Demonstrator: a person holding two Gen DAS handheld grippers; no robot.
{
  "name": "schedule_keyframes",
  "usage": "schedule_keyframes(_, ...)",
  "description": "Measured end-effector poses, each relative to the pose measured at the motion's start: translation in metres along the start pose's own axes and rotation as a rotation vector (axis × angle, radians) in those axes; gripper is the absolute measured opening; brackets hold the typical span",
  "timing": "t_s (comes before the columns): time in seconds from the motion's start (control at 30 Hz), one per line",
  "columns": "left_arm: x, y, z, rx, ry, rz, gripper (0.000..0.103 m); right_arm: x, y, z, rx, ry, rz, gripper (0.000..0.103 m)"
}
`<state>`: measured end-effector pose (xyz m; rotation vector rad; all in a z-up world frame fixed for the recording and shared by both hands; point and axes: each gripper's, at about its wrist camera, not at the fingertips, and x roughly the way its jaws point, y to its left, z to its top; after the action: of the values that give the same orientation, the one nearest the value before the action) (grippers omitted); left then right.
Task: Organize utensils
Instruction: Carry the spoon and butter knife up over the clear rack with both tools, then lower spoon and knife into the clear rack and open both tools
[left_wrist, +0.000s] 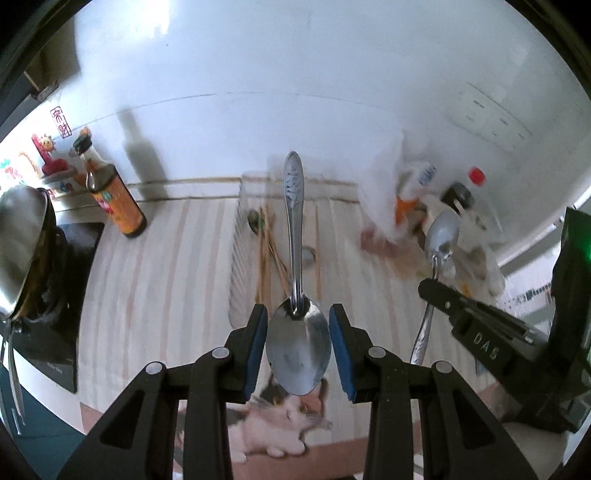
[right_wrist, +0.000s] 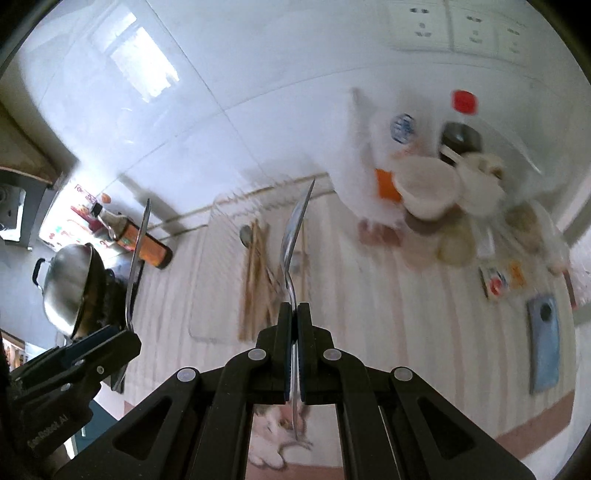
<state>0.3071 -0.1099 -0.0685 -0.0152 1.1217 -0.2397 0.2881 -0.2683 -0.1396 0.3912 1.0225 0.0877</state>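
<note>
My left gripper (left_wrist: 298, 325) is shut on the bowl of a steel spoon (left_wrist: 297, 347), whose handle points away over the counter; it also shows edge-on in the right wrist view (right_wrist: 137, 254). My right gripper (right_wrist: 294, 317) is shut on the handle of a second steel spoon (right_wrist: 295, 229), bowl pointing away; it also shows in the left wrist view (left_wrist: 441, 232). Both are held above a clear tray (left_wrist: 240, 236) that holds wooden chopsticks (left_wrist: 264, 254) and a small spoon (left_wrist: 254, 220). The tray also shows in the right wrist view (right_wrist: 207, 280).
A dark sauce bottle (left_wrist: 110, 195) stands at the back left by a steel wok (left_wrist: 22, 251) on a black cooktop (left_wrist: 70, 332). Bowls (right_wrist: 424, 188), bottles and packets crowd the back right. A blue cloth (right_wrist: 543, 343) lies at the right. A cat (left_wrist: 280, 424) lies on the floor below.
</note>
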Motion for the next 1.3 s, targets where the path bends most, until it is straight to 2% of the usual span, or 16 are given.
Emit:
schedule_keyframes(0.2,0.046,0.016,0.045,-0.023,0.064,0.009,0.031,0.057,0.007,0.037,0.028,0.061,0.013,0.002)
schedule_keyframes(0.4,0.103,0.034,0.063,-0.050,0.175,0.000,0.031,0.117,0.010,0.060,0.035,0.138,-0.006,0.002)
schedule_keyframes(0.53,0.132,0.044,0.064,-0.067,0.237,0.003,0.031,0.147,0.013,0.064,0.007,0.182,-0.030,0.002)
schedule_keyframes(0.83,0.148,0.054,0.063,-0.083,0.287,0.013,0.032,0.178,0.018,0.069,-0.034,0.256,-0.054,0.004)
schedule_keyframes(0.87,0.147,0.055,0.063,-0.082,0.281,0.029,0.032,0.179,0.020,0.069,-0.043,0.258,-0.065,0.006)
schedule_keyframes(0.9,0.147,0.056,0.065,-0.078,0.272,0.040,0.032,0.179,0.020,0.069,-0.043,0.257,-0.072,0.013)
schedule_keyframes(0.93,0.144,0.057,0.065,-0.074,0.260,0.052,0.034,0.177,0.019,0.069,-0.041,0.256,-0.075,0.026)
schedule_keyframes(1.0,0.138,0.059,0.064,-0.068,0.237,0.088,0.044,0.171,0.016,0.068,-0.040,0.245,-0.081,0.038)
schedule_keyframes(1.03,0.135,0.060,0.064,-0.064,0.223,0.109,0.054,0.167,0.015,0.066,-0.045,0.238,-0.090,0.040)
schedule_keyframes(1.1,0.128,0.063,0.061,-0.049,0.183,0.154,0.061,0.158,0.014,0.062,-0.064,0.223,-0.117,0.046)
schedule_keyframes(1.17,0.124,0.064,0.058,-0.035,0.158,0.193,0.076,0.151,0.014,0.057,-0.088,0.207,-0.153,0.053)
schedule_keyframes(1.2,0.123,0.065,0.056,-0.029,0.148,0.212,0.081,0.146,0.014,0.053,-0.103,0.196,-0.181,0.059)
schedule_keyframes(1.27,0.123,0.068,0.051,-0.014,0.131,0.250,0.096,0.140,0.014,0.046,-0.135,0.174,-0.242,0.067)
schedule_keyframes(1.3,0.123,0.069,0.049,-0.011,0.126,0.258,0.098,0.138,0.015,0.042,-0.153,0.163,-0.271,0.074)
